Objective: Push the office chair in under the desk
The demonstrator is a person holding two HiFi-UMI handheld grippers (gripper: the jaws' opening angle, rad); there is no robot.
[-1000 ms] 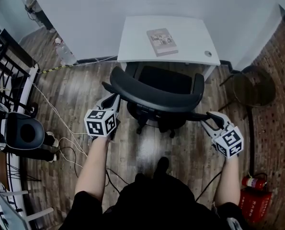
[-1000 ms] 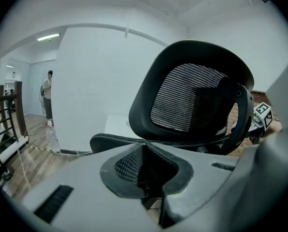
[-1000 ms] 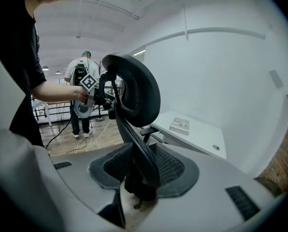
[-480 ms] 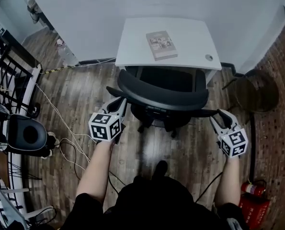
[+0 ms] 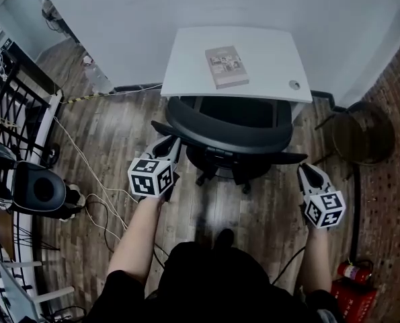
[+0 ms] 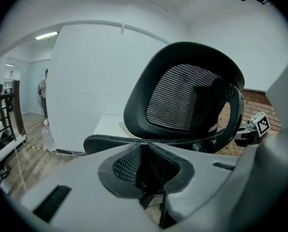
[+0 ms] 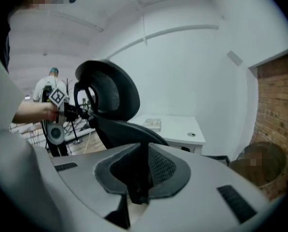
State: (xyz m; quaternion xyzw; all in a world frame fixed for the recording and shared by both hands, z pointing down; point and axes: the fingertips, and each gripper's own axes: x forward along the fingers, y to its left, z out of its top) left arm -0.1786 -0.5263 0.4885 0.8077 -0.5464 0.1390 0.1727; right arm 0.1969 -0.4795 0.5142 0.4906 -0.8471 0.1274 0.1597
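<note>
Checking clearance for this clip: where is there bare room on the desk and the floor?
Desk top: bare left of the book, and between book and cable hole. Floor bare behind the office chair; crowded at left with cables.

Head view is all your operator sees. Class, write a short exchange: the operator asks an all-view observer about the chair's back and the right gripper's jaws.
Operator: What is the chair's back made of?
Observer: The left gripper view shows the office chair has a see-through mesh backrest.
Operator: And the right jaws?
Observer: The right gripper view shows the right gripper closing its jaws, with nothing visible between them.
</note>
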